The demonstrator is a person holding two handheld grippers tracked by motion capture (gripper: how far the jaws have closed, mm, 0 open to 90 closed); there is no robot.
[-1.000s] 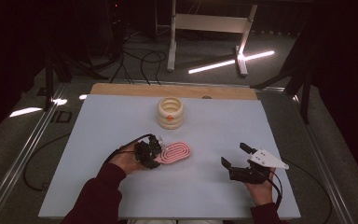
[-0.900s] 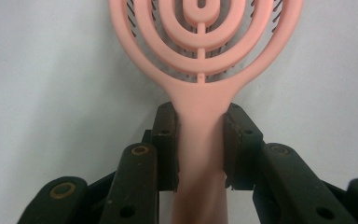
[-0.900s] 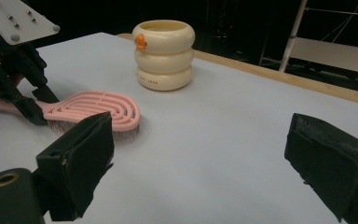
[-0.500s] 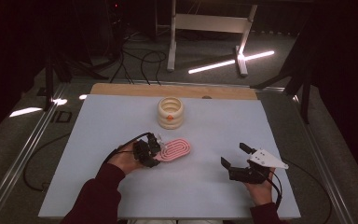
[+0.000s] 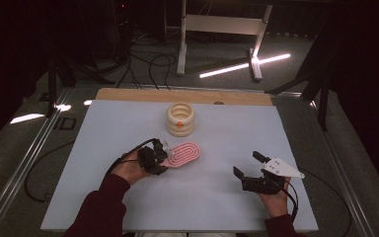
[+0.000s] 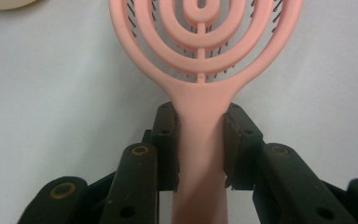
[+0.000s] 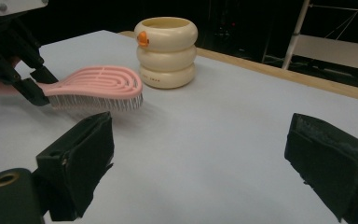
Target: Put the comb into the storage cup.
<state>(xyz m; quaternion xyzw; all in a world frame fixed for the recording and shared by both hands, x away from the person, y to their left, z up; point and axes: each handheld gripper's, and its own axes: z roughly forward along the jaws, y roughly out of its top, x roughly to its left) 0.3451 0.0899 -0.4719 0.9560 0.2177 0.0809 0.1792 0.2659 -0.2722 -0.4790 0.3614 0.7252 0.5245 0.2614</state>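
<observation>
A: Where is the brush (image 6: 200, 56)?

B: Clamped in the left hand-held gripper (image 6: 199, 140). Both black jaws press on the pink handle just below the head, one on each side, and the head juts out straight ahead of the jaws. In the right gripper view the bristles point down, with a thin shadow beneath them (whether the tips touch the desk (image 5: 128, 123) cannot be told).

A: And the other one?

B: The right hand-held gripper (image 5: 249, 165) is spread wide and holds nothing. Its two jaws stand well apart, with bare desk between them. It sits low over the desk, well apart from the left one, and the brush lies off ahead of its jaws, toward the left jaw's side.

A: Anything else near the brush?

B: A cream pot (image 5: 180, 119) made of stacked rings, with a small orange knob on its side (it stands upright). It stands beyond the tip of the brush head, farther from the left hand-held gripper, near the brush but not touching it. In the left gripper view, a sliver of it peeks in at the top corner.
</observation>
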